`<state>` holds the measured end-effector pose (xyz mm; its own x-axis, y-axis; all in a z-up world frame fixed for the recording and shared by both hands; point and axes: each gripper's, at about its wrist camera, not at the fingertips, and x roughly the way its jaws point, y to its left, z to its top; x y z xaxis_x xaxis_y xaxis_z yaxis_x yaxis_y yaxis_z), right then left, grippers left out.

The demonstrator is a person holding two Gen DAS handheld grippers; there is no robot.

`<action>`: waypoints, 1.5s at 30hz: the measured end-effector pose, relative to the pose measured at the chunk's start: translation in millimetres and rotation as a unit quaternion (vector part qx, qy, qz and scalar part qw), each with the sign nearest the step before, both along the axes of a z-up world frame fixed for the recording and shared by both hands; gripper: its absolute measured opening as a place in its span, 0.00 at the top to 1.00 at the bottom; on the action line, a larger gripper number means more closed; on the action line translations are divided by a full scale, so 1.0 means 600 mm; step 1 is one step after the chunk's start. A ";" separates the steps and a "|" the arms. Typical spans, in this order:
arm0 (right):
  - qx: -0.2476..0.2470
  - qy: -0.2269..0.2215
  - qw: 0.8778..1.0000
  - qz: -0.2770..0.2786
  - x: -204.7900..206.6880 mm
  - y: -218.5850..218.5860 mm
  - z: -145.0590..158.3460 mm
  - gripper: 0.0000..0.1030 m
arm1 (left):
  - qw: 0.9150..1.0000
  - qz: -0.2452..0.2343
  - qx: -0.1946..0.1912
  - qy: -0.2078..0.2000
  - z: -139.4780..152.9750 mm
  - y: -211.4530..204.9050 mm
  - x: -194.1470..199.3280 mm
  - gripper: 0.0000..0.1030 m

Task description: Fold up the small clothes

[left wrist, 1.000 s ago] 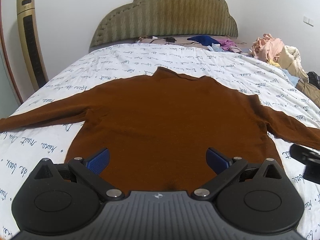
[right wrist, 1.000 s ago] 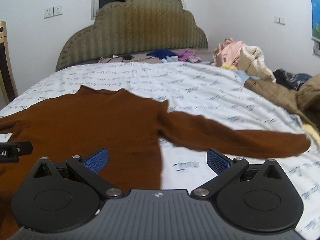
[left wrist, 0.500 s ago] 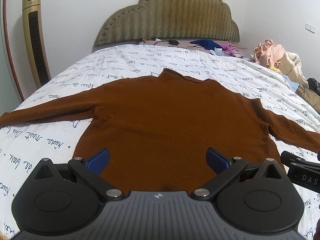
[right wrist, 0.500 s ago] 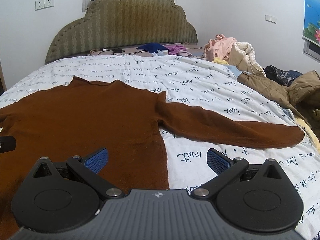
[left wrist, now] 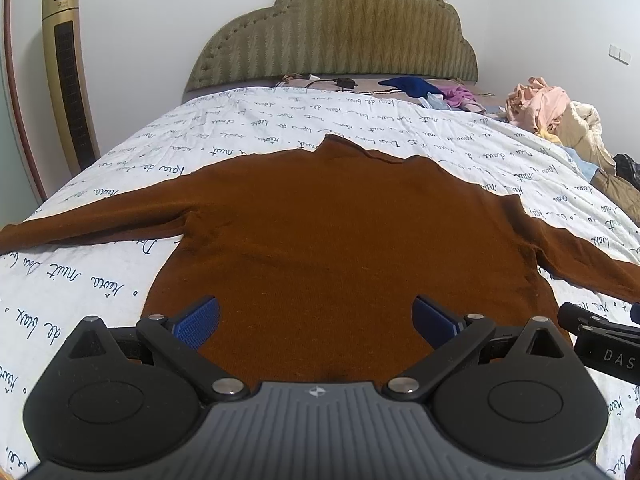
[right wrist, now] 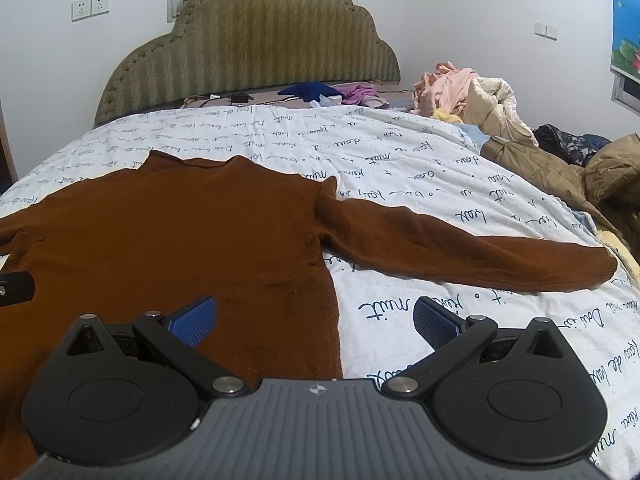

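Observation:
A brown long-sleeved sweater [left wrist: 340, 240] lies flat on the bed, collar toward the headboard and both sleeves spread out sideways. My left gripper [left wrist: 316, 320] hovers open over the sweater's lower hem near its middle, nothing between its blue pads. In the right wrist view the same sweater [right wrist: 180, 236] fills the left half, its right sleeve [right wrist: 480, 256] stretched across the sheet. My right gripper [right wrist: 316, 320] stands open above the sweater's right side edge, holding nothing. The right gripper's black body [left wrist: 600, 348] shows at the left view's right edge.
The bed has a white sheet with blue script [left wrist: 280, 128] and an olive padded headboard [left wrist: 332, 40]. A heap of clothes and coats [right wrist: 500, 112] sits on the right side. Small garments and a cable [right wrist: 320, 92] lie by the headboard. A gold tower fan [left wrist: 68, 80] stands left.
Both grippers have pulled back and lifted slightly, so the sweater sits a little farther and lower in both views. Both stay open. The sweater has not moved.

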<state>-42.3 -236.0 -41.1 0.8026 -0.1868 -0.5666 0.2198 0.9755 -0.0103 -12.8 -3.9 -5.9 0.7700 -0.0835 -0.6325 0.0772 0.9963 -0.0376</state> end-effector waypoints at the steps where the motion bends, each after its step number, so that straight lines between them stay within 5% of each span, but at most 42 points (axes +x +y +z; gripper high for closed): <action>1: 0.001 0.000 1.000 0.000 0.000 -0.001 0.000 0.00 | 1.000 0.000 0.001 0.000 0.000 -0.001 0.000 0.00; 14: 0.023 -0.010 0.999 0.026 -0.007 -0.033 0.008 0.00 | 1.000 -0.002 0.005 0.001 0.000 -0.001 0.001 0.00; 18: 0.076 -0.017 0.997 0.002 -0.021 -0.135 0.015 0.00 | 0.999 -0.012 0.030 -0.003 0.000 -0.005 0.001 0.00; 22: 0.111 -0.026 0.991 -0.072 -0.040 -0.280 0.015 0.00 | 0.994 -0.015 0.110 -0.022 -0.002 -0.053 0.006 0.00; 25: 0.170 -0.047 0.975 -0.135 -0.063 -0.397 0.009 0.00 | 0.992 -0.049 0.113 -0.014 -0.004 -0.088 0.010 0.00; 29: 0.283 -0.083 0.932 -0.210 -0.091 -0.527 -0.034 0.01 | 0.990 -0.088 0.112 0.004 -0.013 -0.133 0.019 0.00; 36: 0.403 -0.144 0.875 -0.228 -0.100 -0.619 -0.108 0.14 | 0.981 -0.152 0.118 0.007 -0.006 -0.242 0.052 0.00; 41: 0.434 -0.167 0.861 -0.207 -0.071 -0.653 -0.126 0.23 | 0.974 -0.201 0.104 -0.015 -0.011 -0.351 0.065 0.00; 45: 0.434 -0.158 0.863 -0.206 -0.048 -0.674 -0.136 0.37 | 0.972 -0.225 0.056 0.034 -0.041 -0.428 0.095 0.00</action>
<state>-70.9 -640.3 -122.9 0.9091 -0.1085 -0.4021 0.4082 0.4238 0.8086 44.4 -260.6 -30.6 0.6278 -0.3298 -0.7050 0.5066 0.8608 0.0485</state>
